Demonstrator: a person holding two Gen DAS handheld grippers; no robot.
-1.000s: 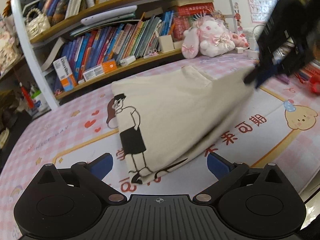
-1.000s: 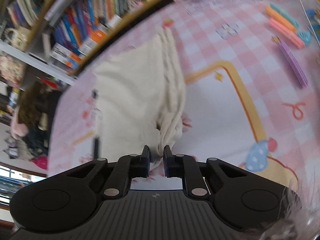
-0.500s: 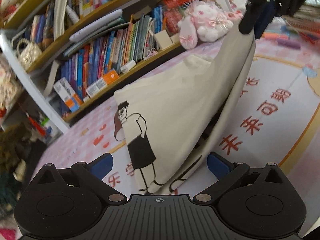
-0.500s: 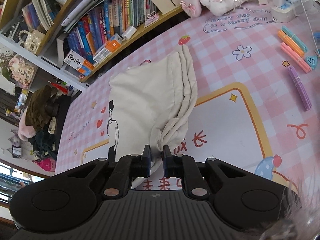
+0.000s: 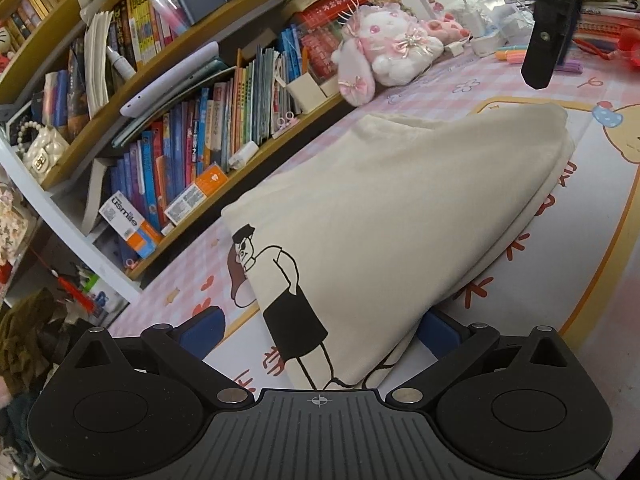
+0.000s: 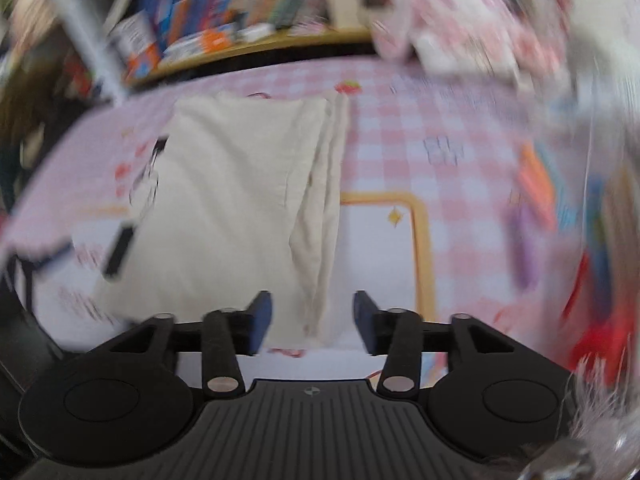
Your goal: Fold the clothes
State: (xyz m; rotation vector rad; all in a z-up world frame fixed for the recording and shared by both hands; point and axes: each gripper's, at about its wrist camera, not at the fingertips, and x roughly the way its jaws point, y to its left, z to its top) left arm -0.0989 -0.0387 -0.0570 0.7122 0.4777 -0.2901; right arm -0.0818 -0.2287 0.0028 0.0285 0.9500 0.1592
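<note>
The right tool (image 6: 313, 317) has just been opening; its blue pads stand apart, and the edge of the cream cloth garment with a black cartoon drawing (image 5: 400, 216) lies loose between them. The left tool (image 5: 320, 326) is spread wide, with the garment's near corner between its pads. The folded garment rests on the pink checked tabletop (image 5: 460, 88). A white and orange box (image 5: 130, 224) on the wooden bookshelf (image 5: 256, 160) reads "usmile".

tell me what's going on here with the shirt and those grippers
A person is folding a cream T-shirt on a pink checked mat, using a handheld gripper in each hand. The right gripper has just been opening; its pads stand clear of the folded edge lying between them. The left gripper is open, straddling the shirt's near corner.
</note>
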